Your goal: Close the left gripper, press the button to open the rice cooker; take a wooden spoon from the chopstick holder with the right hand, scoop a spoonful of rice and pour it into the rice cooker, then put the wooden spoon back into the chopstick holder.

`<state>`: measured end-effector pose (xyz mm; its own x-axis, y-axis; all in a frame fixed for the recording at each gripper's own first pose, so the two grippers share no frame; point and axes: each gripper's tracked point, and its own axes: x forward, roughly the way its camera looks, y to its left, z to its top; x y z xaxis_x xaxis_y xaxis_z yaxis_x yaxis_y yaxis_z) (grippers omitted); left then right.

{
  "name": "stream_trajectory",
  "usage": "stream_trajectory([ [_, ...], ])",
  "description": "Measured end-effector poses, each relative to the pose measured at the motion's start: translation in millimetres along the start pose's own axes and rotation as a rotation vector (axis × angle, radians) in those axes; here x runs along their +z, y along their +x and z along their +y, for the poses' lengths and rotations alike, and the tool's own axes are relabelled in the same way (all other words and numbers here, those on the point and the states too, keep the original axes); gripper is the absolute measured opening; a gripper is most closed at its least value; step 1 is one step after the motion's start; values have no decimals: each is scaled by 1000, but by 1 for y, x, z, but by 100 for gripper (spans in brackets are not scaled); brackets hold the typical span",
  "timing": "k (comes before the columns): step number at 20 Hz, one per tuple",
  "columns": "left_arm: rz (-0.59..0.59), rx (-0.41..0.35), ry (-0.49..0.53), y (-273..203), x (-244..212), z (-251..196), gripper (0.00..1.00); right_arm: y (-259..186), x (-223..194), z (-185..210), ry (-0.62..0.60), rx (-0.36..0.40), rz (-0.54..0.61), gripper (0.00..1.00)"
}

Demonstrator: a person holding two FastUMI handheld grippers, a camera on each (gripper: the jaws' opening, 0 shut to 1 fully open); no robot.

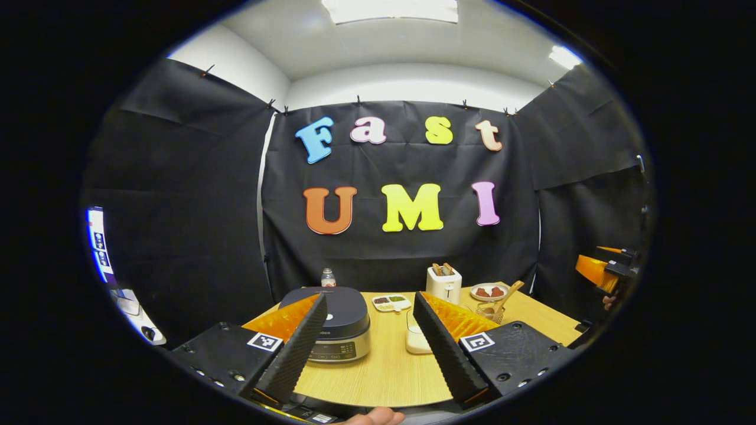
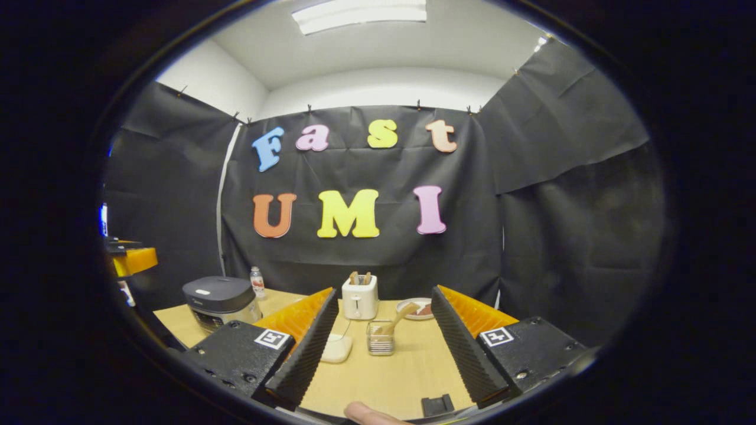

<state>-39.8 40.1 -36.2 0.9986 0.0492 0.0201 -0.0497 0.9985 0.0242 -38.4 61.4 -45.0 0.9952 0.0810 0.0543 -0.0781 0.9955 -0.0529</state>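
Left gripper [image 1: 369, 304]: jaws spread wide, holding nothing, raised above the near edge of the light wooden table [image 1: 384, 372]. Right gripper [image 2: 384, 298]: jaws likewise spread wide and empty, also above the near table edge.

The squat dark-lidded rice cooker with a silver front panel [image 1: 333, 321] stands lid down, just beyond the left gripper's left finger [image 1: 295, 354]. In the right gripper view, the clear chopstick holder [image 2: 380, 338] stands mid-table between the fingers, with the pale wooden spoon [image 2: 398, 317] leaning out of it. A shallow white dish [image 2: 336, 348], probably the rice, lies just beside the holder. A white toaster [image 2: 360, 297] stands behind.

Step in hand, as judged: the first; nothing has begun. Next move: bring the left jaws together, then lower the joined tips squarely onto the lid button. An off-centre press may slip.
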Motion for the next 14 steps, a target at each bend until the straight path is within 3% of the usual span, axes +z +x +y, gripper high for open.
stream_trajectory([
  [1, 2, -2, 0, -2, -4, -2, 94, -3, 2, 0, -10, -2, -4, 94],
  [2, 8, -7, 1, -6, -10, -6, 94, -5, 2, 1, -16, -1, -5, 100],
  [11, 12, -29, -19, -14, -18, -17, 94, -13, 6, 6, -29, 4, 3, 100],
  [12, 7, -29, -6, -13, -17, -17, 94, -13, 6, 6, -29, 4, 2, 94],
  [14, 5, -35, 7, -13, -16, -21, 94, -14, 8, 5, -29, 3, -5, 100],
])
